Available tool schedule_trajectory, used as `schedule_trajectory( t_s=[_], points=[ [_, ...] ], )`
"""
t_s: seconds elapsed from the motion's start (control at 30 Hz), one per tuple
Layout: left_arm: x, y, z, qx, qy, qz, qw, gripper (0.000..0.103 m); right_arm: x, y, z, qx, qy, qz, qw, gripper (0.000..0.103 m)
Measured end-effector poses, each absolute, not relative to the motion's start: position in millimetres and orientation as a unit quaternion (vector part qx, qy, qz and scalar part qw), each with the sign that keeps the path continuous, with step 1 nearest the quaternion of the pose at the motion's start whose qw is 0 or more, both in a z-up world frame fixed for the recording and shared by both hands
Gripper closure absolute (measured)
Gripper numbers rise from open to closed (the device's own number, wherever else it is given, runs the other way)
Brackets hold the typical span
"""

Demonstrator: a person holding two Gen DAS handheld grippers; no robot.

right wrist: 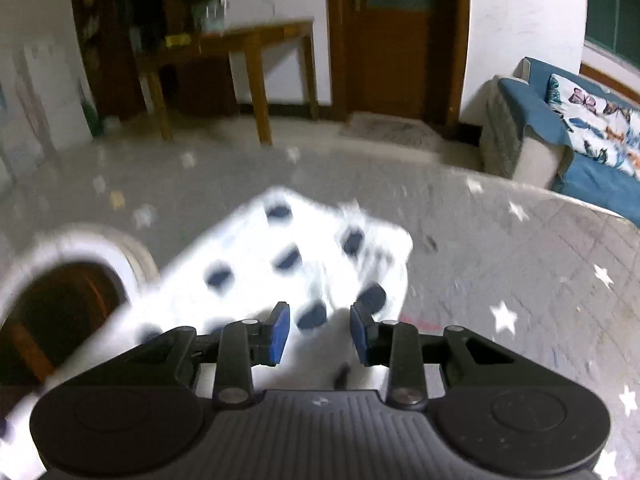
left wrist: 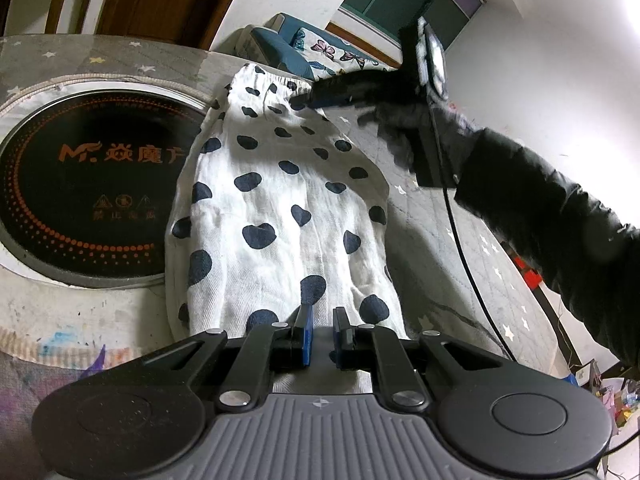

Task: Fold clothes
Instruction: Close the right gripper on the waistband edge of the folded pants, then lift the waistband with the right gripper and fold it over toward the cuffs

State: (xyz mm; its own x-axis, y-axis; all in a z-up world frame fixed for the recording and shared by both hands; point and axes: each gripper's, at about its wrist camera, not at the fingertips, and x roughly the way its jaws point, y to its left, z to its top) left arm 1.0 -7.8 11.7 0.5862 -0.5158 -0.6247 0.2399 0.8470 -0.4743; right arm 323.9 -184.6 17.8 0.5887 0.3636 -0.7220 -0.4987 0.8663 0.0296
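- Left gripper (left wrist: 320, 334) is pinched on the near end of the garment (left wrist: 280, 208).
- Right gripper (right wrist: 320, 334) grips the far elastic end; blur hides how firmly.
- Garment, white with dark spots, lies lengthwise on the starry cloth (left wrist: 460, 240), beside a round cooktop (left wrist: 84, 184).
- Looks light, thin, floppy; best held by corners or hems.
- No containers visible.

Home living room, sofa (right wrist: 592, 148), wooden table (right wrist: 248, 40), door (right wrist: 388, 40)

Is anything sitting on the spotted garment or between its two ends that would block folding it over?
Nothing visible does. The spotted garment lies bare on the quilted table cover; the round cooktop sits beside it, clear. Left tongs grip its near end; right tongs are at its far end.
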Motion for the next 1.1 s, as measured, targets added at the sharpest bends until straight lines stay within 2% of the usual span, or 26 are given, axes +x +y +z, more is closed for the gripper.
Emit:
schedule_trajectory(
  t_s=[0.13,0.27,0.57,0.63,0.67,0.7,0.77,0.83,1.1],
  points=[
    [2.4,-7.5,11.2,-0.172,0.4,-0.216,0.874,0.091,329.4,-187.0,19.7,-0.069,0.364,0.231,0.9,0.066],
    [1.8,-6.9,11.1,-0.172,0.4,-0.217,0.874,0.091,341.6,-191.2,22.9,-0.064,0.349,0.206,0.912,0.048],
    [1.2,-6.6,12.5,-0.169,0.404,-0.218,0.872,0.091,374.7,-194.8,4.0,-0.014,0.359,0.203,0.911,0.043],
    [1.3,-7.0,13.0,-0.167,0.405,-0.218,0.872,0.091,371.9,-195.7,2.0,-0.002,0.352,0.215,0.911,0.053],
    [1.3,-7.5,13.7,-0.166,0.405,-0.218,0.873,0.09,371.4,-197.6,2.2,0.005,0.353,0.219,0.91,0.066],
    [1.5,-8.2,14.2,-0.164,0.405,-0.217,0.873,0.089,370.8,-199.4,2.4,0.011,0.354,0.223,0.908,0.073],
    [1.7,-10.4,15.5,-0.161,0.404,-0.218,0.874,0.085,369.6,-203.1,4.3,0.019,0.354,0.223,0.908,0.082],
    [1.4,-13.2,17.6,-0.157,0.401,-0.219,0.876,0.073,364.6,-206.1,7.7,0.026,0.349,0.229,0.909,0.085],
    [-8.9,-14.8,32.7,-0.135,0.384,-0.204,0.89,0.059,325.6,-208.7,42.7,0.035,0.316,0.261,0.911,0.088]
  ],
)
